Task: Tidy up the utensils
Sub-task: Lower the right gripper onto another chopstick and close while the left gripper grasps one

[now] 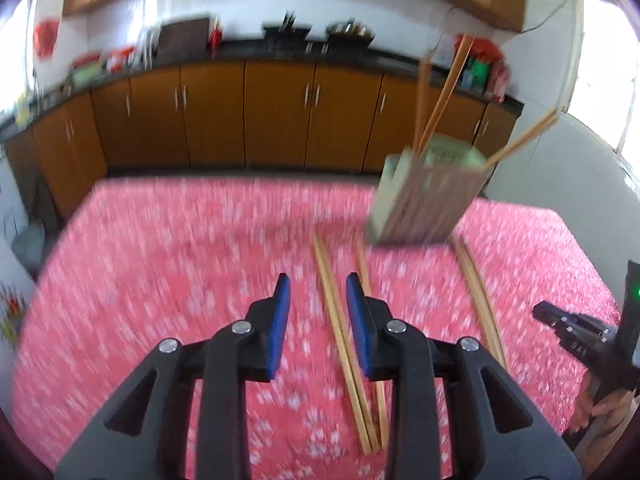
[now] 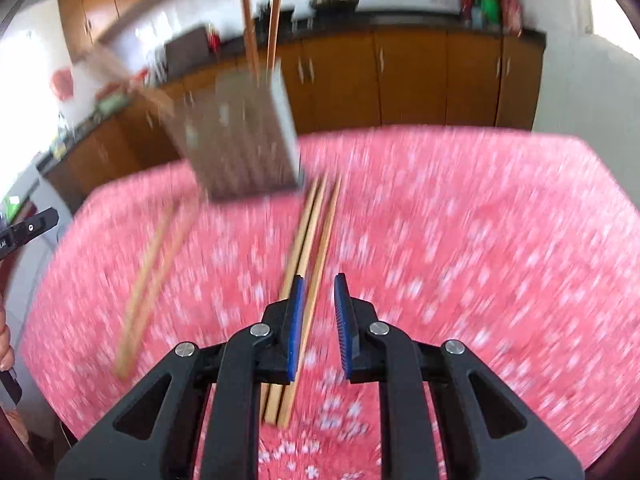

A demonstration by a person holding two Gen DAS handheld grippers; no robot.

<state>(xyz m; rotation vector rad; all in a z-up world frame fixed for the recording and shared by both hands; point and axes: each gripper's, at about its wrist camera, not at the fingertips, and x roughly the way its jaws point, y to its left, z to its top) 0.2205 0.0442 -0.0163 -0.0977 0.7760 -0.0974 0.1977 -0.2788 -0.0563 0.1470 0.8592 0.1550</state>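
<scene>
A slatted utensil holder (image 1: 426, 196) stands on the pink floral tablecloth (image 1: 180, 248) with several chopsticks (image 1: 444, 84) sticking up out of it. More wooden chopsticks (image 1: 340, 336) lie flat on the cloth in front of it, and another pair (image 1: 480, 304) lies to its right. My left gripper (image 1: 318, 284) is open and empty, hovering over the lying chopsticks. In the right wrist view the holder (image 2: 240, 140) is at upper left, with chopsticks (image 2: 310, 248) lying under my open, empty right gripper (image 2: 318, 280). Another pair (image 2: 152, 276) lies left. Both views are motion-blurred.
Brown kitchen cabinets (image 1: 248, 112) and a dark countertop with cookware (image 1: 348, 32) run behind the table. The right gripper's body (image 1: 576, 328) shows at the left view's right edge. The left gripper's tip (image 2: 28, 228) shows at the right view's left edge.
</scene>
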